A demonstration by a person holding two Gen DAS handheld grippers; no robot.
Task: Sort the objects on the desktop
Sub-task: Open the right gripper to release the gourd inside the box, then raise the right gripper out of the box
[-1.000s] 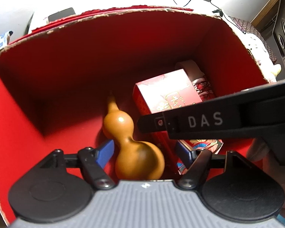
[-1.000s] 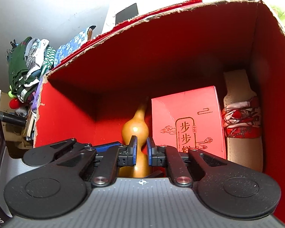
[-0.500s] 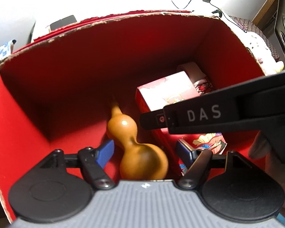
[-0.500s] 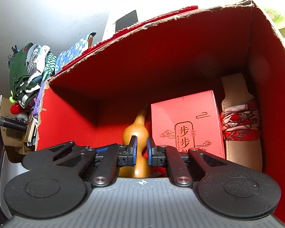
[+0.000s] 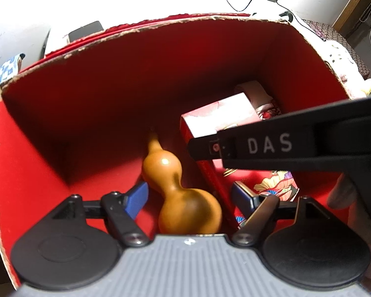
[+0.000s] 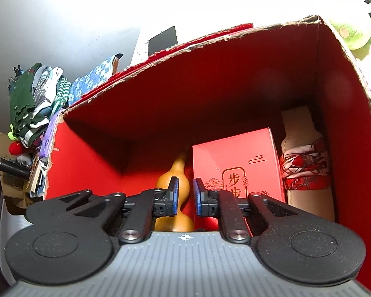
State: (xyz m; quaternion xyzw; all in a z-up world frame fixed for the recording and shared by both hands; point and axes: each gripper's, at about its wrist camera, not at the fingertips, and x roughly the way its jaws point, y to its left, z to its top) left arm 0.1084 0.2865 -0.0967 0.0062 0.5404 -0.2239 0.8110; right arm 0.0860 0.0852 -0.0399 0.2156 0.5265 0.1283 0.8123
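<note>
Gourd (image 5: 183, 193): glossy tan-orange, two bulbs, thin neck. It lies on the floor of the red box (image 5: 111, 79), left of the red carton (image 6: 237, 168); a cream bottle with a red-patterned band (image 6: 306, 170) sits at the right wall.

I hold both tools tilted steeply down into the box. Left gripper (image 5: 189, 196): jaws wide and just been opening further, blue pads either side of the gourd's large bulb, not pressing it. Right gripper (image 6: 185, 196): nearly closed, just parted a little, nothing gripped.

Gourd's long axis runs front to back; neck points toward the far wall, fat end nearest me.
</note>
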